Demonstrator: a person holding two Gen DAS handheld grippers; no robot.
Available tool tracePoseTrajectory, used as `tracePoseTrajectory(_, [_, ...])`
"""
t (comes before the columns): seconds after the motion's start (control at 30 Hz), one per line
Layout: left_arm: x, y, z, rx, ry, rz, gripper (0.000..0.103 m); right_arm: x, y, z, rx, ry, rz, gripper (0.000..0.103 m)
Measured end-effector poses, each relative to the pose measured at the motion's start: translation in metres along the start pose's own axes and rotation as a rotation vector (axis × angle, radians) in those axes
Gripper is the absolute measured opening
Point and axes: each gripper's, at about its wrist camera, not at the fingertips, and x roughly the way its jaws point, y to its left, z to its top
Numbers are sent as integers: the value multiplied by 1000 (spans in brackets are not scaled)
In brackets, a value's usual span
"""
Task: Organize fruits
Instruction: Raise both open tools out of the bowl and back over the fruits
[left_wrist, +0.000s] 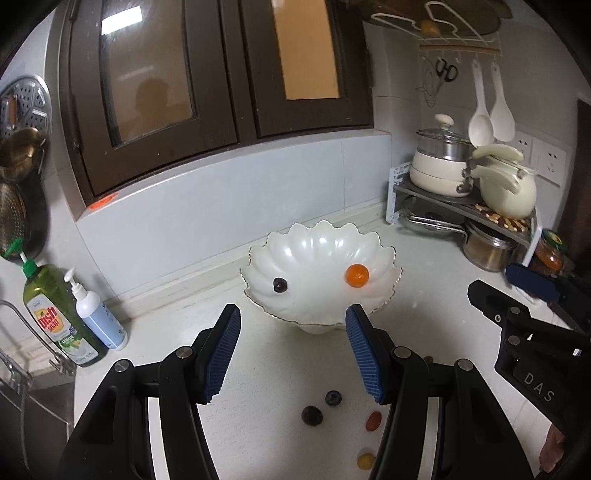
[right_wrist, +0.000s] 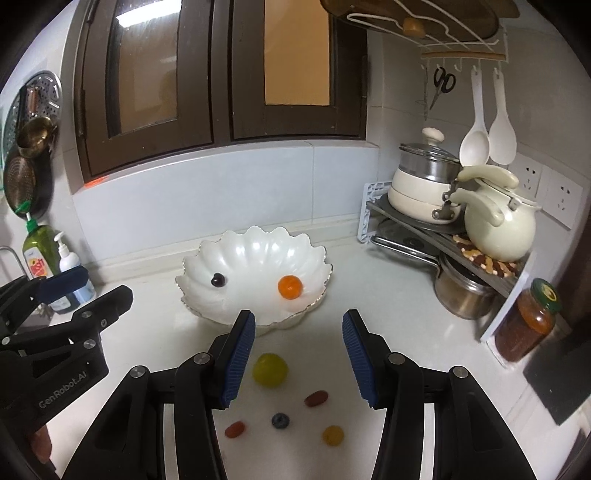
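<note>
A white scalloped bowl (left_wrist: 317, 258) (right_wrist: 255, 254) stands on the counter and holds an orange fruit (left_wrist: 357, 275) (right_wrist: 290, 287) and a dark berry (left_wrist: 280, 284) (right_wrist: 218, 280). My left gripper (left_wrist: 291, 354) hovers open and empty in front of the bowl, above two blueberries (left_wrist: 333, 398) (left_wrist: 312, 415), a red fruit (left_wrist: 373, 421) and a yellow one (left_wrist: 365, 460). My right gripper (right_wrist: 297, 358) is open and empty too, over a yellow-green fruit (right_wrist: 269, 370), two red fruits (right_wrist: 316, 398) (right_wrist: 235, 429), a blueberry (right_wrist: 280, 420) and a small yellow fruit (right_wrist: 332, 435).
A corner rack (right_wrist: 443, 236) with pots and a cream kettle (right_wrist: 498, 225) stands at the right, a jar (right_wrist: 526, 321) beside it. Dish soap (left_wrist: 55, 314) and a pump bottle (left_wrist: 98, 314) stand left by the sink. The wall and window are behind the bowl.
</note>
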Motion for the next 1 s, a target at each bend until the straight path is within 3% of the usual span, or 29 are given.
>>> tracePoseTrajectory(0.63, [-41,4,-31,29,-24,-74,59,-45,13,-31,5,-25,-79,51])
tracePoseTrajectory(1.0, [-54,-8,-47,-49,-33,-69,59,-45,1,-44,-23,-5,-22,51])
